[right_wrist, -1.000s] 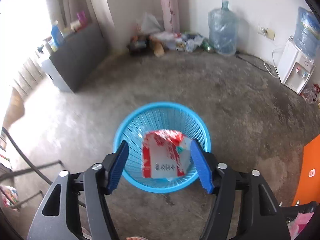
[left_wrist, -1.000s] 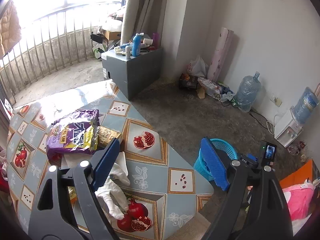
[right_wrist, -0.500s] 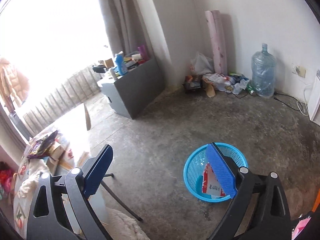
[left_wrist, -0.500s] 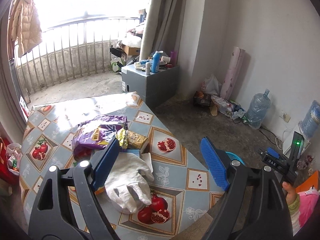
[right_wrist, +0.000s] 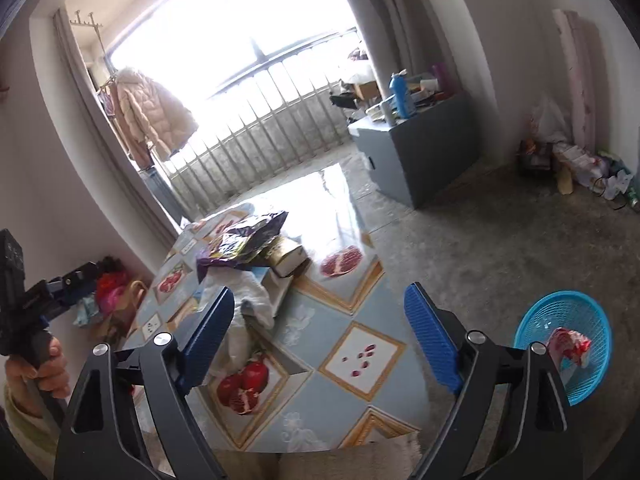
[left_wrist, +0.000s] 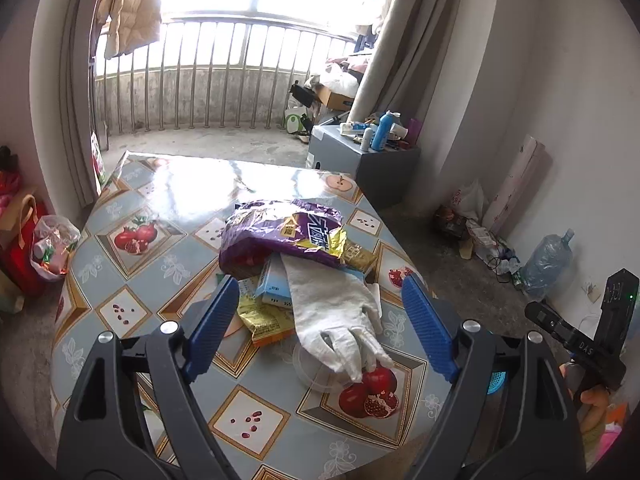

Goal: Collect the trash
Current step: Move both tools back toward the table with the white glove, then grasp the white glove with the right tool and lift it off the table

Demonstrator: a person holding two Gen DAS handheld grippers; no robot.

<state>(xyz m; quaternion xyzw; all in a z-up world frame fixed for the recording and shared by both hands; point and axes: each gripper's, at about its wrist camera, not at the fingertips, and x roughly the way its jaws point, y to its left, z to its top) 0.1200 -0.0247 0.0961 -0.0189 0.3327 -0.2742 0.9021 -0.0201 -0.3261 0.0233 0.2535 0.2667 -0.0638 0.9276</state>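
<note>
our left gripper (left_wrist: 320, 322) hangs wide open and empty above the pile on the table (left_wrist: 132, 280): yellow packet (left_wrist: 262, 316), white glove (left_wrist: 340, 320), purple bag (left_wrist: 284, 236). the glove looks soft and light, so we'd pinch its cuff. our right gripper (right_wrist: 320, 330) is spread just as wide, holding nothing. the basket (right_wrist: 576, 320) sits right, on the floor.

Grey cabinet (left_wrist: 384, 168), water jug (left_wrist: 548, 260)
</note>
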